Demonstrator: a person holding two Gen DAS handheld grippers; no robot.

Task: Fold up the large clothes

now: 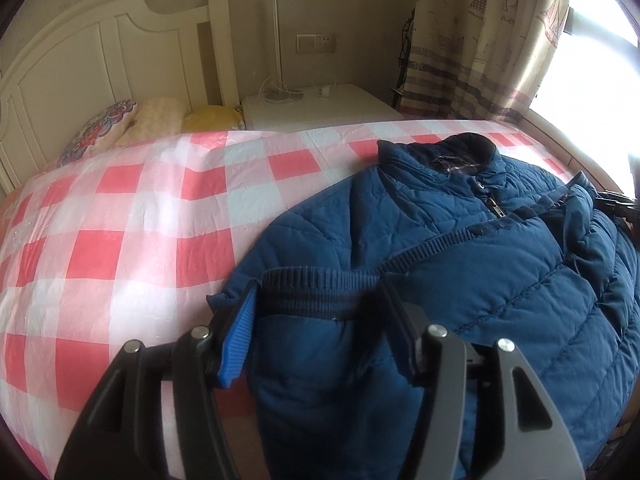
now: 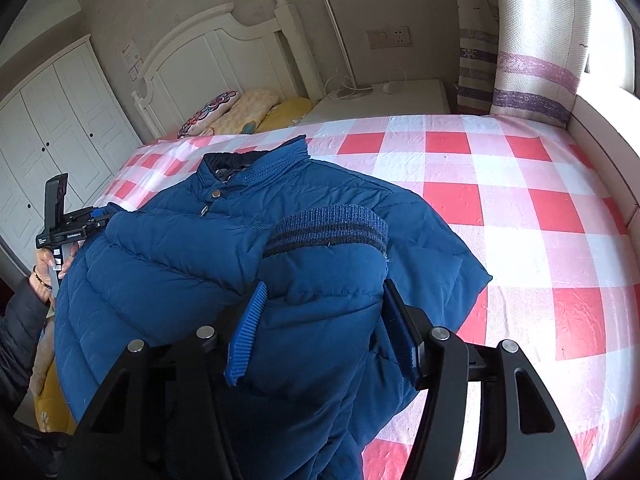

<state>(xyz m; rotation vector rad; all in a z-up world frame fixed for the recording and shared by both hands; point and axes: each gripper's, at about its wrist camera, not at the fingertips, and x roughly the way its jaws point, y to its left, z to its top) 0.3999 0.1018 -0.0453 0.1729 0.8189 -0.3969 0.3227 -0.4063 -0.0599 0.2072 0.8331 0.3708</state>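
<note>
A bed (image 1: 132, 216) with a red-and-white checked cover fills both views, its near edge cut off at the bottom of each picture. On it, close to that near edge, lies a blue quilted jacket (image 1: 460, 248), collar toward the far side and zip closed; its lower part hangs over the edge and is lost behind the grippers. A white headboard (image 1: 100, 60) stands at the head of the bed, with three pillows (image 1: 132, 124) half hidden behind the rise of the cover. In the right wrist view a white wardrobe (image 2: 52, 120) stands beyond the headboard. A white nightstand (image 1: 316, 106) sits by a patterned curtain (image 1: 480, 40); the window beside it is washed out by glare. The left gripper (image 1: 316, 312) has one sleeve between its jaws, just behind the ribbed cuff (image 1: 320, 284); both pads lie against the padding, so it grips the sleeve. The right gripper (image 2: 324, 316) likewise clamps the other sleeve, below its striped cuff (image 2: 328, 228). In the right wrist view the left gripper shows again at the jacket's far side, its jaws hidden by fabric, with a hand (image 2: 46, 270) on its handle and a dark sleeve (image 2: 18, 332) cut off by the frame.
</note>
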